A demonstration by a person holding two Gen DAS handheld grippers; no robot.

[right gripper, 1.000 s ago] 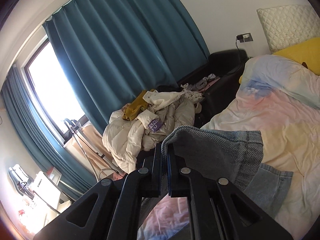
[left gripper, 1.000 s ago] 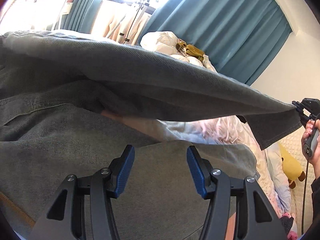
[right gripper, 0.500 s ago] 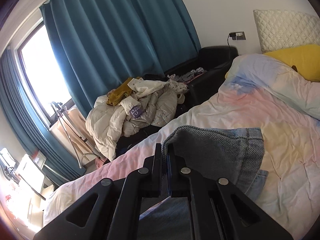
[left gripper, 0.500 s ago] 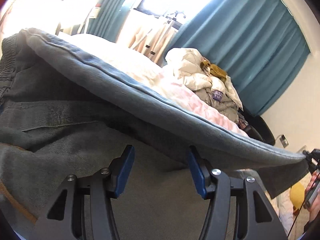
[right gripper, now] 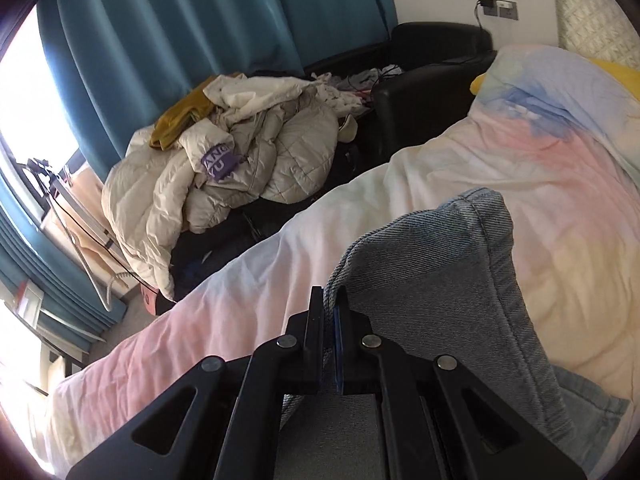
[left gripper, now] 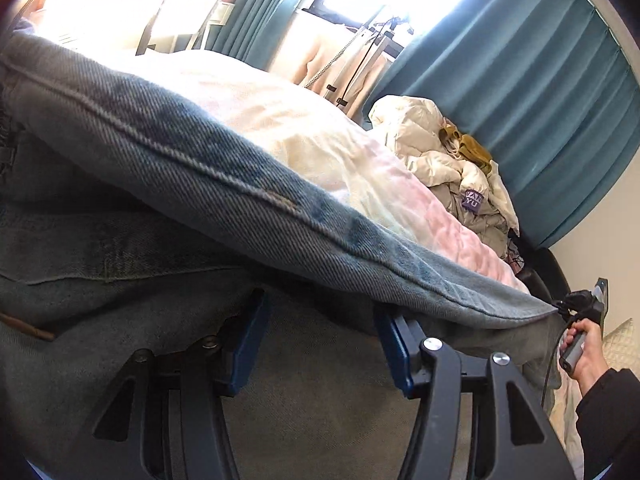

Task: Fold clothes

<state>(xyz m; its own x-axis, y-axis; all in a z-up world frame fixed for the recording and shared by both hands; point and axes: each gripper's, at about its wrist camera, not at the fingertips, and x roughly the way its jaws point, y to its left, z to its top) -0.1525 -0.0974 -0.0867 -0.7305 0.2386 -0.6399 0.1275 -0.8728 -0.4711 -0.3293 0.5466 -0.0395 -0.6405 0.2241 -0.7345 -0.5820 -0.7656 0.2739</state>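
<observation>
Denim fills most of the left wrist view: the jeans point(left gripper: 208, 184) run as a long seamed fold from upper left to lower right, raised above the bed point(left gripper: 304, 136) and drawn out to the far right, where the right gripper point(left gripper: 576, 304) pinches their end. The right hand point(left gripper: 584, 348), in a dark sleeve, grips that tool's handle. Below the fold, more denim lies slack under the left gripper point(left gripper: 320, 320), whose blue pads point(left gripper: 248, 332) stand apart; cloth lies under and between them, but the pads press on nothing that can be seen. In the right wrist view the right gripper point(right gripper: 330, 308) has its jaws together, clamped on a thin edge of the jeans point(right gripper: 432, 280), and the rest of that leg hangs off to the right over the pastel quilt point(right gripper: 540, 184). Beyond the bed's far side a heap of pale padded coats point(right gripper: 224, 168) lies on a black sofa point(right gripper: 424, 88), with a mustard garment point(right gripper: 180, 120) on top. Teal curtains point(right gripper: 192, 20) hang behind, beside a bright window.
</observation>
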